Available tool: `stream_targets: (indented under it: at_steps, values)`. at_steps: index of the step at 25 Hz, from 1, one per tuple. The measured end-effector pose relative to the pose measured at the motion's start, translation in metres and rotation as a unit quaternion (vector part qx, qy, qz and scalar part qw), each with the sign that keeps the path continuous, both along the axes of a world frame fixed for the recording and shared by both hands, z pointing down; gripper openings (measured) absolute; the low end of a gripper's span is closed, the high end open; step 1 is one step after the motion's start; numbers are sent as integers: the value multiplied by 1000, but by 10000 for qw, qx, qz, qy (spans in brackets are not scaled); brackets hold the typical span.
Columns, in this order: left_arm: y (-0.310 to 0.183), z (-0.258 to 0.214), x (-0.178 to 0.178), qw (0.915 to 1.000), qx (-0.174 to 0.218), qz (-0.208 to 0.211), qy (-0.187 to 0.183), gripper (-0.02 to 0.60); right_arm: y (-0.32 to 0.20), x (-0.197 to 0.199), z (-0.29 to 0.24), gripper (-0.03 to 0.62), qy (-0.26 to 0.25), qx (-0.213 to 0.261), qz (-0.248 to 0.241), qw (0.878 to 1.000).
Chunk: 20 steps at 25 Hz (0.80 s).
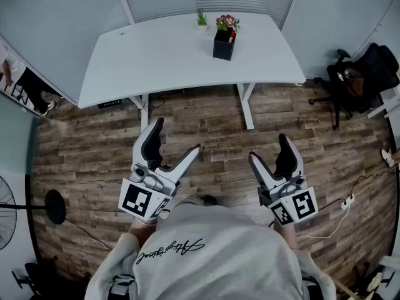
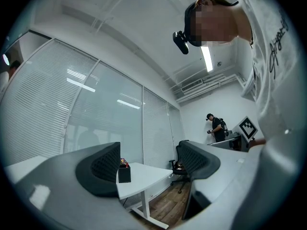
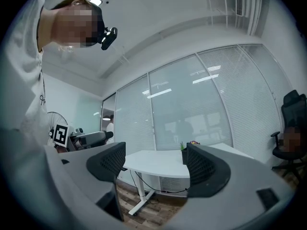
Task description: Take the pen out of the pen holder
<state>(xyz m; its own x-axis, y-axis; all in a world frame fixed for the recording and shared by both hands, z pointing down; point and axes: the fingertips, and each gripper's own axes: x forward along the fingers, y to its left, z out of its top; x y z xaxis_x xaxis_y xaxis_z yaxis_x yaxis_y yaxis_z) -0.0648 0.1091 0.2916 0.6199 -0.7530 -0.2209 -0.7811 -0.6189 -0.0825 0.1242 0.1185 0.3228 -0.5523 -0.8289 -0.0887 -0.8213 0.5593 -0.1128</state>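
Note:
A black pen holder (image 1: 223,45) stands on the far side of the white desk (image 1: 162,58), with colourful tops and a red pen end (image 1: 232,35) sticking out. Both grippers hang over the wooden floor, well short of the desk. My left gripper (image 1: 177,136) is open and empty, and so is my right gripper (image 1: 267,147). In the left gripper view the pen holder (image 2: 124,174) shows small beside the left jaw of the left gripper (image 2: 151,164). In the right gripper view the pen holder (image 3: 184,156) is partly hidden behind the right jaw of the right gripper (image 3: 156,164).
A small potted plant (image 1: 201,19) sits at the desk's back edge. A black office chair (image 1: 353,80) stands to the right of the desk, a floor fan (image 1: 12,211) at the left. Cables and a power strip (image 1: 347,200) lie on the floor at right. Glass partitions enclose the room.

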Motion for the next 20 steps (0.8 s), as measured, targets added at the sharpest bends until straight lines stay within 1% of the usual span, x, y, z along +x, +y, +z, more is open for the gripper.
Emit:
stream_targets:
  at_steps: [14,20]
  values:
    - [-7,-5,4,10000,22,-33,-85,380,-13,6,-5,377,-56,47,-52,10000]
    - [-11,0,-1,9999,-54,-125,-85,380,-19,0,5,374,-106,-83,-156,9998]
